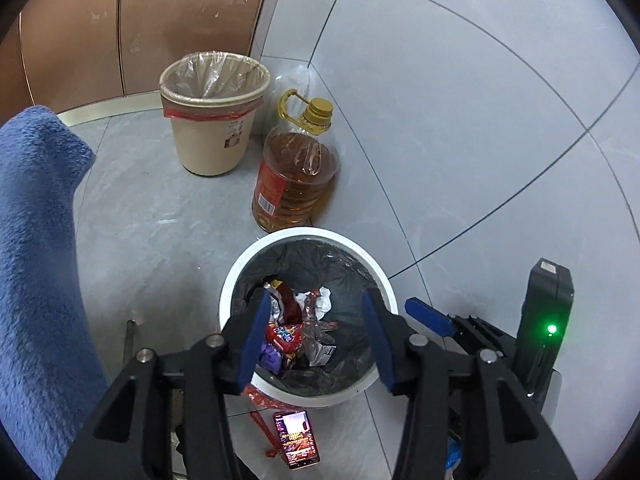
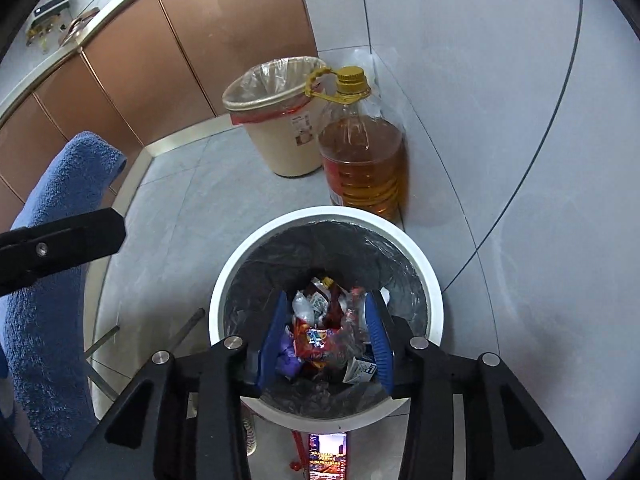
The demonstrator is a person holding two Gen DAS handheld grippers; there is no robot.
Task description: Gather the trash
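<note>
A white bin [image 1: 236,276] with a black liner stands on the floor, holding several wrappers and crumpled papers [image 1: 298,328]. It also shows in the right wrist view [image 2: 432,276] with the trash [image 2: 320,336] inside. My left gripper [image 1: 316,334] is open and empty above the bin's mouth. My right gripper [image 2: 326,338] is open and empty, also above the bin's mouth. One blue finger [image 1: 428,316] of the right gripper shows in the left wrist view, at the bin's right.
A beige bin [image 1: 212,120] with a clear liner and a large oil bottle [image 1: 296,168] stand behind, by the tiled wall. Brown cabinets [image 2: 160,48] lie at the back left. A blue towel [image 1: 36,260] hangs at left. A phone [image 1: 296,444] lies on the floor in front.
</note>
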